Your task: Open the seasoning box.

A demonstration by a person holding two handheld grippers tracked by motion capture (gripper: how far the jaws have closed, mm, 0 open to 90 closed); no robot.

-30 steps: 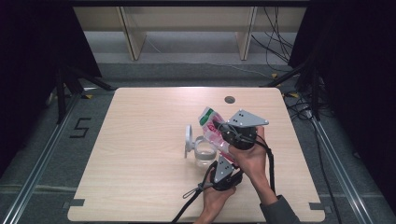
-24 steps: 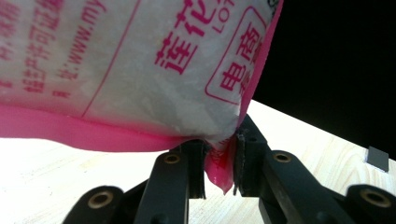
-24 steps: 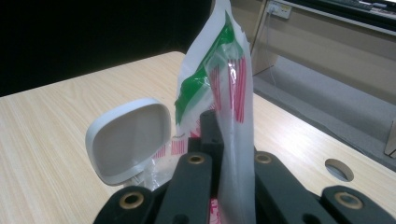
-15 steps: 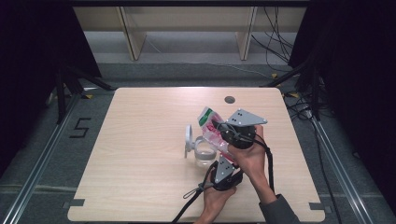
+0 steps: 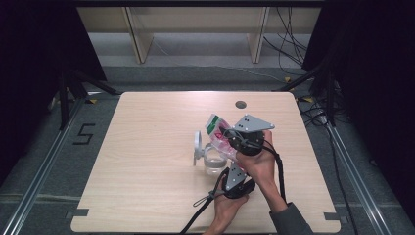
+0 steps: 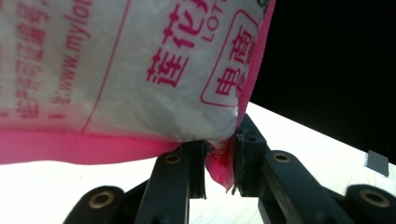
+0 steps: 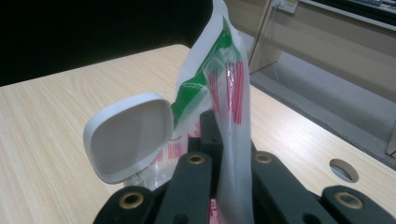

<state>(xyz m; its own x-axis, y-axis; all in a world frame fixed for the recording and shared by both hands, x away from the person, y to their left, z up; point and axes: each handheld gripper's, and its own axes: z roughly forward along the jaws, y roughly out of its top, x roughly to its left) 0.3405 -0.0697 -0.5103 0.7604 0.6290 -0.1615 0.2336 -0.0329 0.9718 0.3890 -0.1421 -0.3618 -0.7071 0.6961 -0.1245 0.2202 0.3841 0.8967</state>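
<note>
A pink, white and green plastic bag [image 5: 215, 128] hangs tilted above a clear container [image 5: 214, 165] whose white lid [image 5: 198, 145] stands flipped up at its left. My right gripper [image 5: 229, 140] is shut on the bag's upper side; in the right gripper view the jaws [image 7: 224, 135] pinch the thin plastic of the bag [image 7: 226, 70], with the lid [image 7: 128, 135] just beyond. My left gripper [image 5: 231, 169] comes from below. In the left gripper view it [image 6: 219, 163] is shut on the pink bottom corner of the bag [image 6: 140, 70].
The light wooden table [image 5: 147, 147] has a round cable hole [image 5: 240, 104] near its far edge. Black cables trail from both grippers toward the front edge. Beyond the table are wooden shelf legs [image 5: 139, 39] and floor cables.
</note>
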